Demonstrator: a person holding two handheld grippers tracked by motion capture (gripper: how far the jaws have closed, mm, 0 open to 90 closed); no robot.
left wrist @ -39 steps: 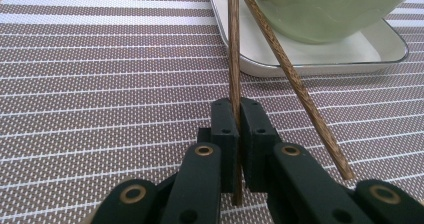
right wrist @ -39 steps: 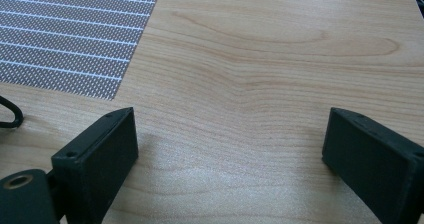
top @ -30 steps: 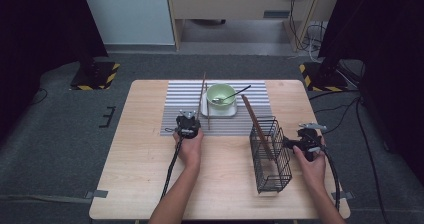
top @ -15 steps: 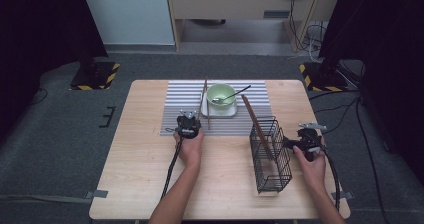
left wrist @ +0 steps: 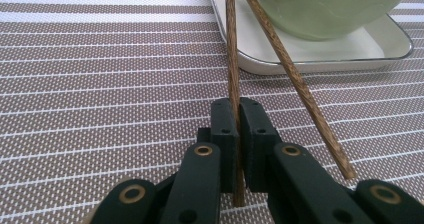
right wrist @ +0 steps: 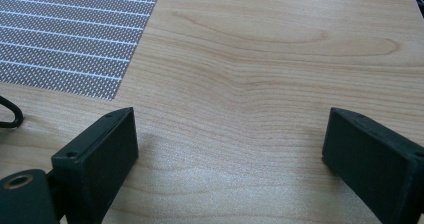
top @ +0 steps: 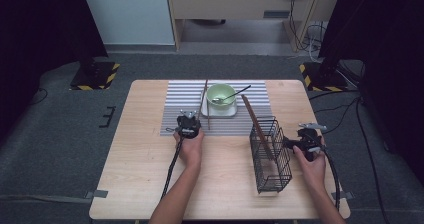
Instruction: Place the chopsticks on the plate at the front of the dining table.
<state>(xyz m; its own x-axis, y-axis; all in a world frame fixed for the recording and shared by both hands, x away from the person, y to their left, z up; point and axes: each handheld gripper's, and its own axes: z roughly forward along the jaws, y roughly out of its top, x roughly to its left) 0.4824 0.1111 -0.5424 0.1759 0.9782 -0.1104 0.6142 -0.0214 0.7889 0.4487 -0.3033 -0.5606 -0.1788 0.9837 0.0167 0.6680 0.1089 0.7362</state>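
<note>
High view: left gripper (top: 189, 125) at the near edge of the striped mat (top: 172, 111), same place as a second back; wire basket (top: 270, 154) beside the right gripper (top: 305, 143), equally unmoved. No shift, so likely a pause before lifting.

Left gripper view: jaws clamped on one chopstick (left wrist: 233, 84); second chopstick (left wrist: 295, 79) loose, leaning on the white tray (left wrist: 350, 49).

Right gripper view: jaws wide apart over bare table (right wrist: 280, 59), holding nothing.

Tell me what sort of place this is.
Probably a lab or recording studio staged as a dining setup: dark curtains around a lone wooden table, hazard-striped stand bases, loose cables on grey carpet.
</note>
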